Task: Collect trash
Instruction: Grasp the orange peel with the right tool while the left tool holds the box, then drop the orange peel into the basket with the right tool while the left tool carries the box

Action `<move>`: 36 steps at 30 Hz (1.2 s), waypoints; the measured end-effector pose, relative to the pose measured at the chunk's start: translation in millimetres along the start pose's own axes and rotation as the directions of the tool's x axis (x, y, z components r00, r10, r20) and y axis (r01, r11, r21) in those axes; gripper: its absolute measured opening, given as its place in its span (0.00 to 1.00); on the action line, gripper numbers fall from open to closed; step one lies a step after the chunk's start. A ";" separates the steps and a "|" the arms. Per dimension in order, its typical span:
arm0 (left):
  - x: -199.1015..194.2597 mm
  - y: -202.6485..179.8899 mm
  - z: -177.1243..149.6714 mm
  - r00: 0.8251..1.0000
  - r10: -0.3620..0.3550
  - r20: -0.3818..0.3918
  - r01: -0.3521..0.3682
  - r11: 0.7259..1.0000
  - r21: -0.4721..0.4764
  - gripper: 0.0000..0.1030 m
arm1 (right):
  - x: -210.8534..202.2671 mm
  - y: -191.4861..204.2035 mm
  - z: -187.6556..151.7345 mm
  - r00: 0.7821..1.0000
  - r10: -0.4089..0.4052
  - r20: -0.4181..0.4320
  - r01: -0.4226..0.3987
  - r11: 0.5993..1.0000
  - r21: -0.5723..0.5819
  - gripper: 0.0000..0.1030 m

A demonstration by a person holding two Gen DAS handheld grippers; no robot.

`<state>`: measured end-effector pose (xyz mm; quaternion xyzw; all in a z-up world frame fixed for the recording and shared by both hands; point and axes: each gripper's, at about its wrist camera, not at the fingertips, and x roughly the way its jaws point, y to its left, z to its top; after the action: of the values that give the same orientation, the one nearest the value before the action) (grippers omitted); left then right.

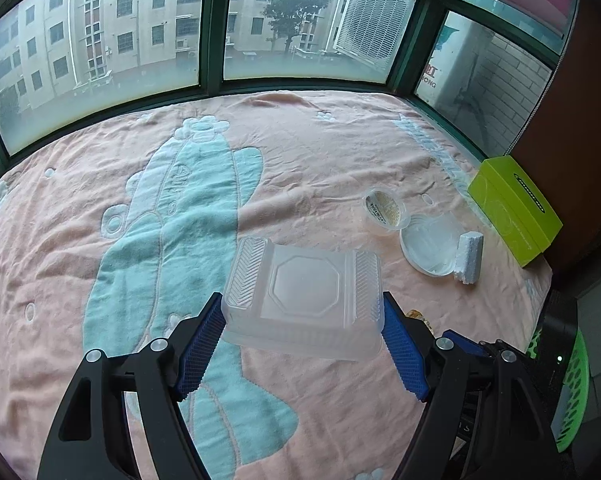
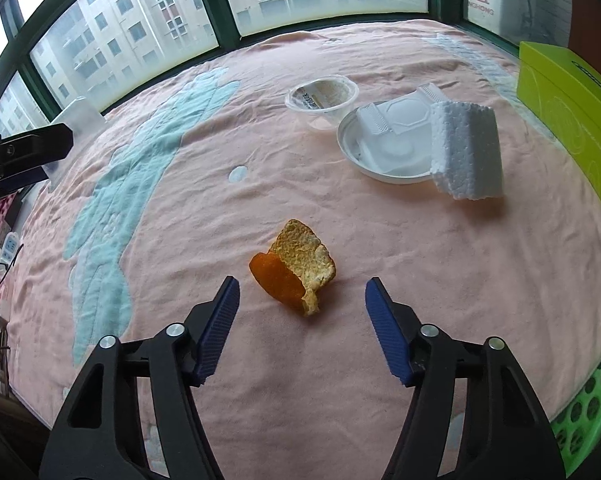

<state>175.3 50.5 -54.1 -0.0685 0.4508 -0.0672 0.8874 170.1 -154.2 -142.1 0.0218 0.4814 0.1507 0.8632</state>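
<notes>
My left gripper (image 1: 302,308) is shut on a clear plastic food box (image 1: 304,292), held above the pink blanket (image 1: 320,160); the box also shows at the far left of the right wrist view (image 2: 80,114). My right gripper (image 2: 302,292) is open just above the blanket, its fingers either side of an orange peel (image 2: 294,266) without touching it. Further back lie a clear plastic cup (image 2: 322,98), a white plate (image 2: 384,148) holding a clear plastic tray (image 2: 400,114), and a white foam block (image 2: 466,150). The cup (image 1: 386,210), plate (image 1: 430,246) and foam block (image 1: 468,258) also show in the left wrist view.
A lime green box (image 2: 572,120) stands at the blanket's right edge. A green perforated basket (image 2: 588,412) sits at the lower right, off the blanket; it also shows in the left wrist view (image 1: 572,392). Windows (image 1: 140,32) line the far side.
</notes>
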 end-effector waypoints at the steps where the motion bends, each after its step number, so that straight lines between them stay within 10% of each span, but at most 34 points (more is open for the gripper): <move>1: 0.3 1.3 -0.5 1.000 0.002 -0.001 -0.002 1.000 -0.002 0.72 | 2.2 0.7 0.8 1.000 -0.004 -0.002 0.004 1.000 -0.005 0.57; 18: -1.0 -0.7 -5.6 1.000 -0.011 -0.006 0.011 1.000 -0.005 0.72 | -5.9 7.7 -0.7 0.999 -0.037 0.032 0.038 0.999 -0.036 0.33; 36: -10.7 -61.8 -9.4 0.997 -0.082 0.003 0.081 0.994 0.079 0.72 | -95.4 -24.8 -25.7 0.989 -0.050 0.143 0.040 0.996 0.074 0.32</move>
<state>157.9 -8.8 -39.8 -0.0518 0.4420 -0.1210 0.8873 107.6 -207.4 -81.8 0.0524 0.4231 0.1121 0.8976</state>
